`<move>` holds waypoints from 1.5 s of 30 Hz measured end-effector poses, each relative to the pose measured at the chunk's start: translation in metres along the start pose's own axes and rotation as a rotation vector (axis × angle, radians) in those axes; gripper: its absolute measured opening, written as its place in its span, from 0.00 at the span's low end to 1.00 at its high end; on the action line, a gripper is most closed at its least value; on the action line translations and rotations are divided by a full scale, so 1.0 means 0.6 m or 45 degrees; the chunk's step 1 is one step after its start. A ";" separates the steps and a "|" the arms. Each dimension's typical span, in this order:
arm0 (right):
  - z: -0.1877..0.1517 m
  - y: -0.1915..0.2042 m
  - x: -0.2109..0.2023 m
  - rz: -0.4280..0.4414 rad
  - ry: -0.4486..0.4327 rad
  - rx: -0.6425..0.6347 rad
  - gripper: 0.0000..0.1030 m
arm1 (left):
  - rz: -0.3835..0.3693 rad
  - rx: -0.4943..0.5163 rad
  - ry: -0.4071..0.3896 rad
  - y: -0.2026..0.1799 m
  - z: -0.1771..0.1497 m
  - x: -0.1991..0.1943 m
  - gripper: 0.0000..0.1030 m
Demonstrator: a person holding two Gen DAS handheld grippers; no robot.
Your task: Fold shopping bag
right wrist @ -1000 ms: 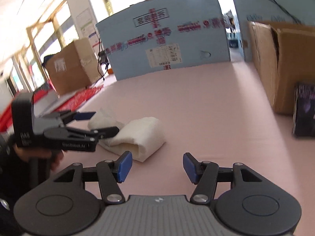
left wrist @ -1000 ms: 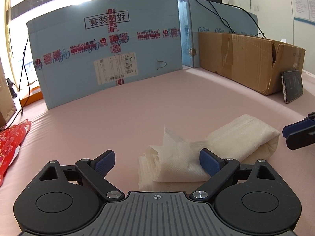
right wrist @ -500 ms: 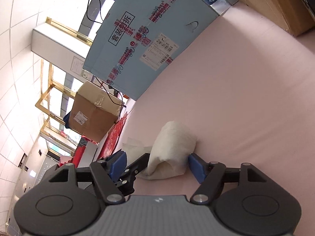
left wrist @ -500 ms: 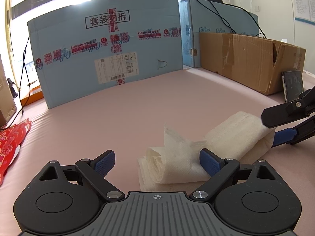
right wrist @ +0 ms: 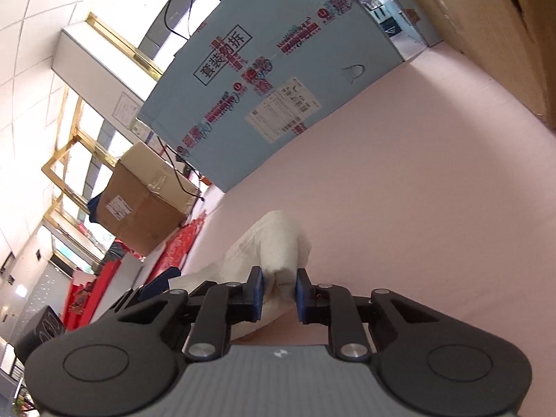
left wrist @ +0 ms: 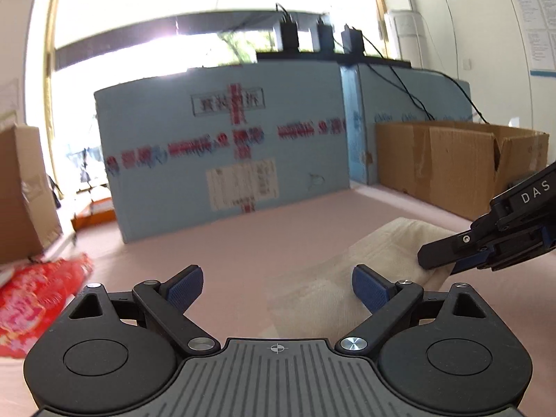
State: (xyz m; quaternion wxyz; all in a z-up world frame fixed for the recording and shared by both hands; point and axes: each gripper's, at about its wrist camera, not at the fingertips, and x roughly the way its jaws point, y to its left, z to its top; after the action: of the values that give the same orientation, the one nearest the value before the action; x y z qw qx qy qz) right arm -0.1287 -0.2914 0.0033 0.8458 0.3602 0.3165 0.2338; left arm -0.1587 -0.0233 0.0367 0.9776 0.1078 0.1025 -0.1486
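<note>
Between the blue pads of the right gripper [right wrist: 278, 292], whose jaws were closing, sat one end of the white shopping bag [right wrist: 274, 243], lying on the pink table [right wrist: 399, 208] toward 12 o'clock. The left gripper [left wrist: 278, 286] gaped empty, the bag at its 2 o'clock.

Cream shopping bag [right wrist: 278, 243] (faintly textured) on pink table [right wrist: 417, 208].
</note>
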 end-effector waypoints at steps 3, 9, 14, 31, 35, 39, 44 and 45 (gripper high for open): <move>0.014 0.010 0.036 0.104 0.043 0.086 0.17 | 0.106 0.020 -0.146 0.011 0.016 -0.033 0.92; 0.002 0.012 0.092 0.124 0.175 0.167 0.17 | 0.116 0.116 -0.149 0.001 0.021 -0.053 0.92; 0.002 0.001 0.097 0.026 0.186 0.145 0.17 | -0.092 0.235 -0.020 -0.037 0.005 -0.030 0.86; 0.002 0.036 0.074 0.095 0.187 -0.140 0.21 | -0.280 0.434 0.251 -0.064 -0.027 0.017 0.49; 0.000 0.043 0.081 0.066 0.220 -0.159 0.20 | -0.186 0.680 0.142 -0.098 -0.033 -0.005 0.73; -0.004 0.047 0.071 0.085 0.210 -0.187 0.21 | -0.294 0.681 0.217 -0.098 -0.033 0.010 0.50; -0.008 0.051 0.060 0.094 0.190 -0.205 0.40 | -0.307 0.454 0.238 -0.045 -0.020 0.016 0.27; -0.008 0.053 0.057 0.096 0.181 -0.215 0.53 | -0.276 0.414 0.233 -0.030 -0.019 0.014 0.27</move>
State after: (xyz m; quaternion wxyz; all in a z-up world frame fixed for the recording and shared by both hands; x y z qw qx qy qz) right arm -0.1139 -0.2481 0.0123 0.8392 0.2817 0.3412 0.3163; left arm -0.1587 -0.0395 0.0207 0.9123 0.2655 0.1763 -0.2571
